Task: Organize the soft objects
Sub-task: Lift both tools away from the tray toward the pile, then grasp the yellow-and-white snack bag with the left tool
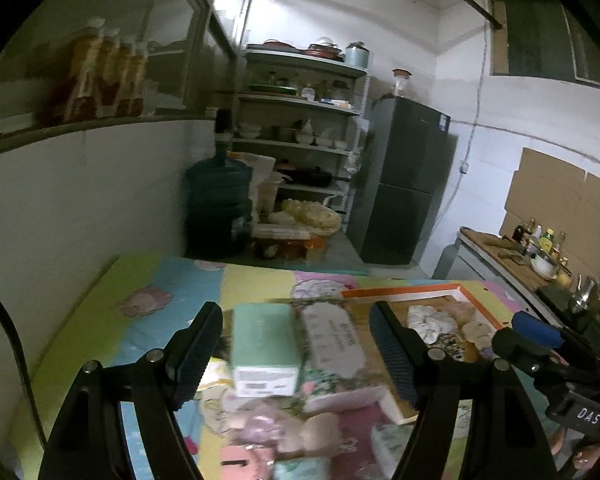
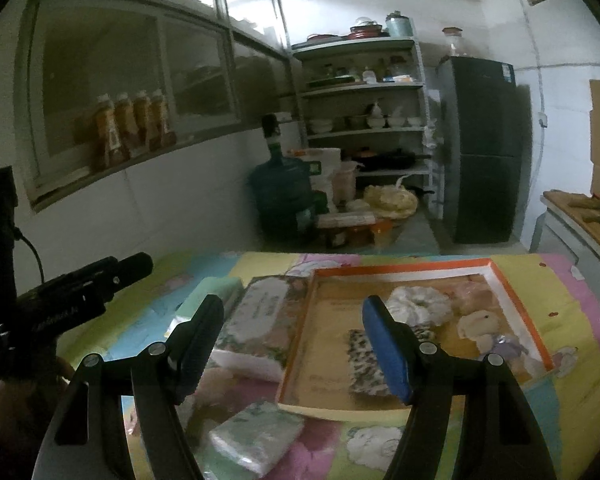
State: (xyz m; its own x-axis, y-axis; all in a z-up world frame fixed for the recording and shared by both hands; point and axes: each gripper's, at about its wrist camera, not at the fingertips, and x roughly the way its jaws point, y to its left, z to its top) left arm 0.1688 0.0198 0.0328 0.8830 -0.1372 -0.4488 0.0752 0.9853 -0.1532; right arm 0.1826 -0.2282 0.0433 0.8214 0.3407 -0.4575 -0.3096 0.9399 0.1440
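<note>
Much of the left wrist view is smeared by blur, so the soft pink and beige items (image 1: 284,428) heaped at the near edge of the patterned mat (image 1: 100,328) cannot be told apart, and the lowest of them are cut off by the frame. The left gripper (image 1: 296,350) is seen with its jaws wide apart and nothing between the pads; a mint-green box (image 1: 265,350) lies on the mat beyond them. The right gripper (image 2: 296,350) is likewise spread, gripping nothing. In the right wrist view an orange-rimmed tray (image 2: 496,268) is set on the mat, and in it a white ruffled scrunchie (image 2: 418,304), a pale plush toy (image 2: 480,326) and a leopard-print fabric piece (image 2: 362,364), partly hidden behind the blue-padded finger (image 2: 386,354). A floral tissue pack (image 2: 258,322) rests just left of the tray, and a wrapped green-patterned pack (image 2: 256,436) lies nearer, partly covered by the gripper frame.
</note>
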